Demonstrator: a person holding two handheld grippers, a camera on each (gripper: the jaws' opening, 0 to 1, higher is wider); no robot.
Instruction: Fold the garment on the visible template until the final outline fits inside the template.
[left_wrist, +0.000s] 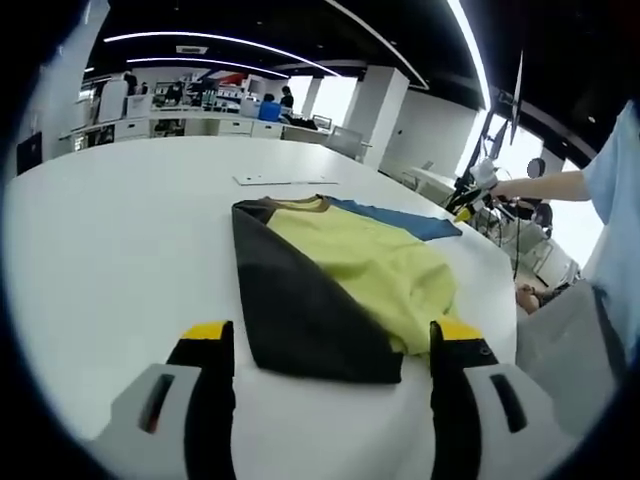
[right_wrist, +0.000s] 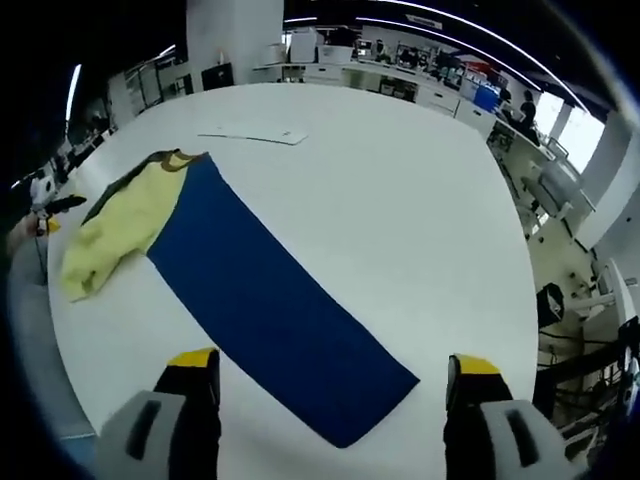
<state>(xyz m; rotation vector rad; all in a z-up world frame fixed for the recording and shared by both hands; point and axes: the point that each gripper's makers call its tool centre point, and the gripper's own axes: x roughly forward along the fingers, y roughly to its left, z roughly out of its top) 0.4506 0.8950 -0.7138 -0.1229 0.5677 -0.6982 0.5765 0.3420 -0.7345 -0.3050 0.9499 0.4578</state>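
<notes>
Garment (left_wrist: 340, 290) between left gripper's (left_wrist: 333, 352) wide, seemingly empty jaws.

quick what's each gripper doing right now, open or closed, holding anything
Left gripper: open, jaws apart, holding nothing, near the folded garment.
Right gripper: open, holding nothing, above the blue template.

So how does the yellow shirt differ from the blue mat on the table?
The yellow shirt is crumpled and partly folded, with a dark flap turned over it; the blue mat lies flat and smooth. The shirt has an uneven outline; the mat is a long, straight-edged strip. Both rest on the white table, and the shirt overlaps one end of the mat.
</notes>
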